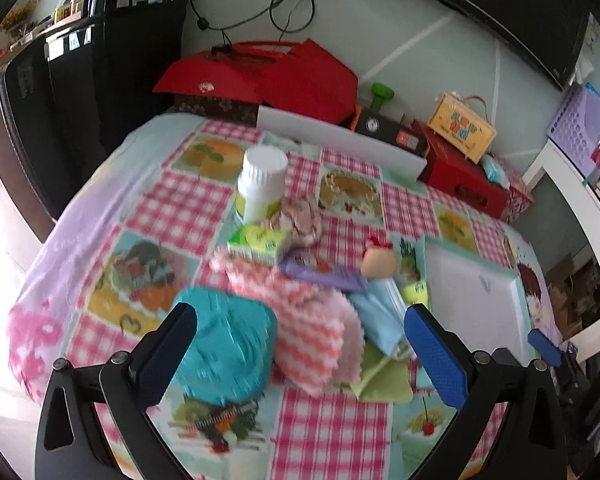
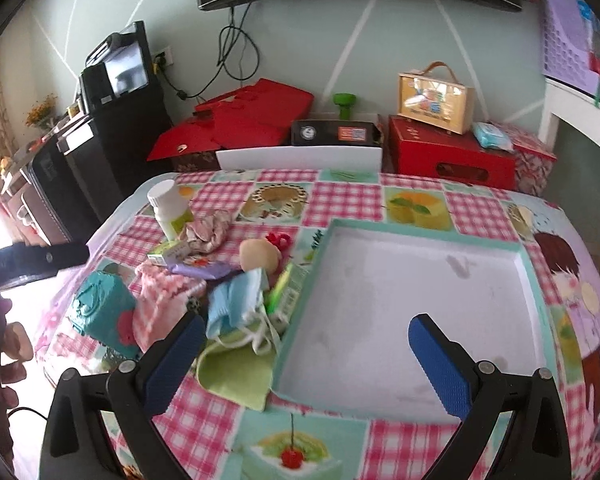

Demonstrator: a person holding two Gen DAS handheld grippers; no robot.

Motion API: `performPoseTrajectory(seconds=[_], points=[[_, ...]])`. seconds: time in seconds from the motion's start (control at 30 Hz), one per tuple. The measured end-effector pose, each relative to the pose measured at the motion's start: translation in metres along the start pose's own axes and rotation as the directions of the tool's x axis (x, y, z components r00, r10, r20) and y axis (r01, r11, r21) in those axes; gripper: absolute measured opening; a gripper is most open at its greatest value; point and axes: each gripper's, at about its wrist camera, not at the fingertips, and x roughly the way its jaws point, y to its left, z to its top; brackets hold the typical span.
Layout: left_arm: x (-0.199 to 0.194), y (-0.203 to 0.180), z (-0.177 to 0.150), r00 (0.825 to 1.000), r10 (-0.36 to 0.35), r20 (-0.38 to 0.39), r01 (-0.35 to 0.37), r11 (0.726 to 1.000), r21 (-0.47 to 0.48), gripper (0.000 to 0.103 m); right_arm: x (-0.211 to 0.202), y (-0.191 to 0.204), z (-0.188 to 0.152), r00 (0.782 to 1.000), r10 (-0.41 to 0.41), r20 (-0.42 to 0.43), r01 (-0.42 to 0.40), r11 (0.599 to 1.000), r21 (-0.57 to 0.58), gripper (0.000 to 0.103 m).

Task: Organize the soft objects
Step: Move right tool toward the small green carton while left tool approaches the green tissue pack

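I have both grippers above the checked tablecloth (image 2: pixel 340 196), and neither has hold of anything. My left gripper (image 1: pixel 300 344) stands wide open at the bottom of its frame, its blue pads (image 1: pixel 436 354) spread on either side of the pile. My right gripper (image 2: pixel 308 360) is just as wide open, its right finger over the white tray (image 2: pixel 530 280) and its left finger over the edge of the pile.

The soft things lie heaped in the centre-left of the right wrist view, just left of the tray. The pink zigzag cloth (image 1: pixel 308 332) runs its long axis from upper left to lower right in the left wrist view, and its lower end touches the teal box (image 1: pixel 228 356). The purple packet (image 1: pixel 328 274) lies lengthwise across the pile, pointing toward the doll's head (image 1: pixel 379 264). The light blue face mask (image 2: pixel 236 304) sits crumpled with its white loops trailing toward the bottom of the frame, over the green cloth (image 2: pixel 236 376), which touches the tray's near-left corner. The pinkish scrunchie (image 2: pixel 206 234) rests beside the white bottle (image 2: pixel 168 208), which stands upright in the upper left of the pile. A small green carton (image 1: pixel 258 242) lies flat below the bottle.

The left wrist view is motion-blurred, so I cannot be sure whether the teal box is soft or rigid.
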Motion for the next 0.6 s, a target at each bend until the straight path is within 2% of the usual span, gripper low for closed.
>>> performPoseTrajectory(seconds=[0.17, 0.3, 0.4, 0.53, 0.6], points=[[0.006, 0.010, 0.017, 1.000, 0.012, 0.021, -0.012, 1.000, -0.006, 0.103, 0.025, 0.004, 0.012, 0.998, 0.025, -0.053, -0.025, 1.000, 0.002, 0.103], [0.015, 0.015, 0.027, 0.998, 0.052, 0.025, -0.052, 0.999, 0.013, 0.103, 0.044, 0.003, 0.015, 0.995, 0.040, -0.094, -0.038, 0.999, 0.024, 0.103], [0.025, 0.020, 0.035, 0.998, 0.060, 0.000, -0.060, 0.998, 0.025, 0.103, 0.055, 0.002, 0.015, 0.993, 0.060, -0.101, -0.055, 0.997, 0.047, 0.103], [0.042, 0.026, 0.042, 0.996, 0.072, -0.052, -0.070, 0.997, 0.044, 0.103, 0.070, 0.002, 0.013, 0.991, 0.048, -0.122, -0.043, 0.998, 0.045, 0.103], [0.050, 0.029, 0.046, 0.994, 0.070, -0.078, -0.066, 0.996, 0.057, 0.103, 0.078, 0.001, 0.011, 0.990, 0.049, -0.134, -0.043, 0.998, 0.050, 0.098]])
